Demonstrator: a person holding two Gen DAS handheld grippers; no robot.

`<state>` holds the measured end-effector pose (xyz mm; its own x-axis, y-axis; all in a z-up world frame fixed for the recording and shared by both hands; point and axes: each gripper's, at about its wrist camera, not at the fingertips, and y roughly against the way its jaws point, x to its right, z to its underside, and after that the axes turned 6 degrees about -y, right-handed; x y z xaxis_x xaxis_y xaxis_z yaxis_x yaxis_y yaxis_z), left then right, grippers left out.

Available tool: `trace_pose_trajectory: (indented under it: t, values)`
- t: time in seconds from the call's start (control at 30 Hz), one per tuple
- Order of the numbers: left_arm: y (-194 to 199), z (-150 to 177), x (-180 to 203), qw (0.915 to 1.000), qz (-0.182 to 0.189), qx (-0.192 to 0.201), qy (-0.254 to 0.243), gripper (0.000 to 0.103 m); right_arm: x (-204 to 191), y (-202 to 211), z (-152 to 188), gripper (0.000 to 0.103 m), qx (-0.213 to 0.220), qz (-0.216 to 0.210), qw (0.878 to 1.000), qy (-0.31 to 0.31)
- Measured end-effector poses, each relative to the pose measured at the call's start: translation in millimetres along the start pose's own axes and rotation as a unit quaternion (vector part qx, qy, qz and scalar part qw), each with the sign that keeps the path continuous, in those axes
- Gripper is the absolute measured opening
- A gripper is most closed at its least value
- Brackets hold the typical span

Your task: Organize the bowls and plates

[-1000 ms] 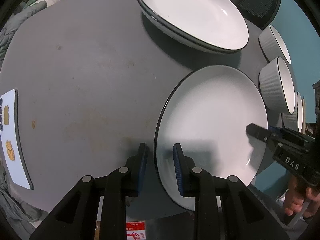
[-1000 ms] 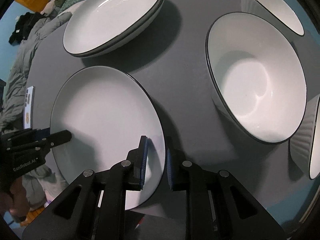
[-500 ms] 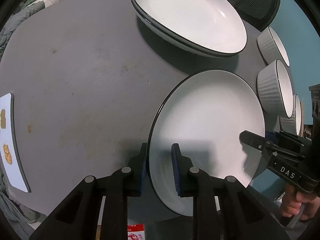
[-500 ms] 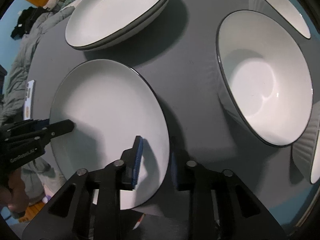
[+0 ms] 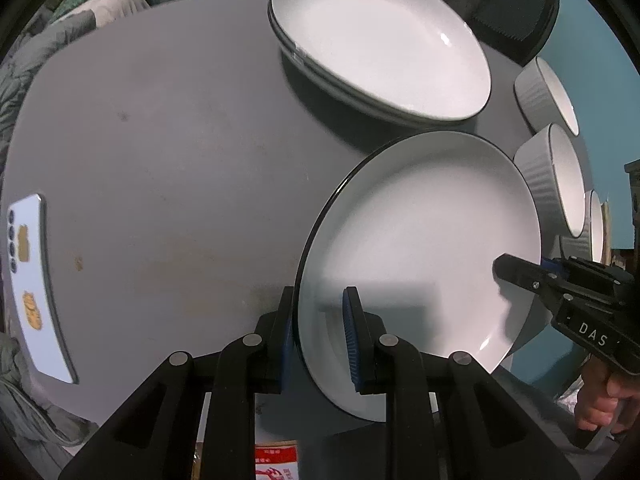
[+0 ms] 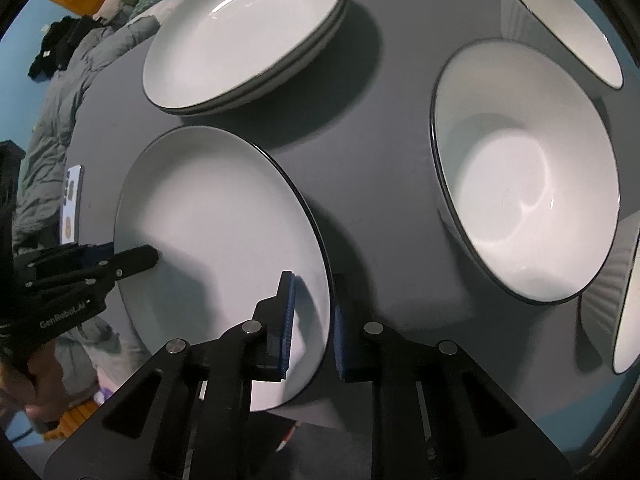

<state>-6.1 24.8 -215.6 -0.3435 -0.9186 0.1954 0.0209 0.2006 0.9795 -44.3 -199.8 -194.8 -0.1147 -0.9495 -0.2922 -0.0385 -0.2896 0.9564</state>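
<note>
From the left wrist camera, the left gripper (image 5: 320, 332) straddles the near-left rim of a round, glossy white plate (image 5: 420, 248) edged with a thin dark line; one blue ribbed pad sits outside the rim and the other over the plate's face, the jaws narrow, though whether both pads press the rim cannot be told. The plate looks raised off the matte grey table (image 5: 160, 160), whose surface is faintly stained. Beyond it sits a stack of two matching plates (image 5: 380, 44), smooth and shallow. Along the right edge stand ribbed white bowls (image 5: 552, 180) with dark rims. The right gripper (image 5: 516, 272), black, reaches over the plate's far right rim, a hand (image 5: 600, 404) below it. A white phone (image 5: 36, 288) lies flat near the table's left edge. From the right wrist camera, the right gripper (image 6: 312, 320) spans the plate's (image 6: 208, 232) right rim, the jaws having just been closing with the rim between them, the outer pad against the rim and a gap showing at the inner one. The left gripper (image 6: 140, 258) overlaps the opposite rim. A deep bowl (image 6: 528, 184) sits to the right, apart from the plate, and the plate stack (image 6: 248, 28) lies behind.
</note>
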Motion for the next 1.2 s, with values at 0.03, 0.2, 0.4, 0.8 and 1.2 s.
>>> trace_pose_trajectory:
  t: [0.03, 0.2, 0.4, 0.8, 1.2]
  values:
    - [3.5, -1.1, -0.5, 1.0, 0.0, 0.003, 0.001, 0.022, -0.6, 0.1, 0.3, 0.017, 0.0, -0.002, 1.0, 0.0]
    - [25.4, -8.9, 0.7, 0.9996, -0.011, 0.025, -0.002, 0.022, -4.4, 10.1, -1.6, 0.017, 0.006, -0.013, 1.0, 0.0]
    - [47.7, -19.3, -0.5, 0.9988, -0.007, 0.049, 0.002, 0.022, -10.0, 28.6, -6.6, 0.017, 0.022, -0.019, 1.0, 0.005]
    - [61.4, -57.5, -8.5, 0.9976, -0.013, 0.068, 0.003, 0.022, -22.9, 36.4, -42.1, 0.017, 0.042, -0.016, 0.999, 0.021]
    - [57.0, -111.5, -16.3, 0.9969, -0.028, 0.074, 0.004, 0.022, -36.4, 29.4, -95.4, 0.017, 0.041, -0.019, 0.999, 0.026]
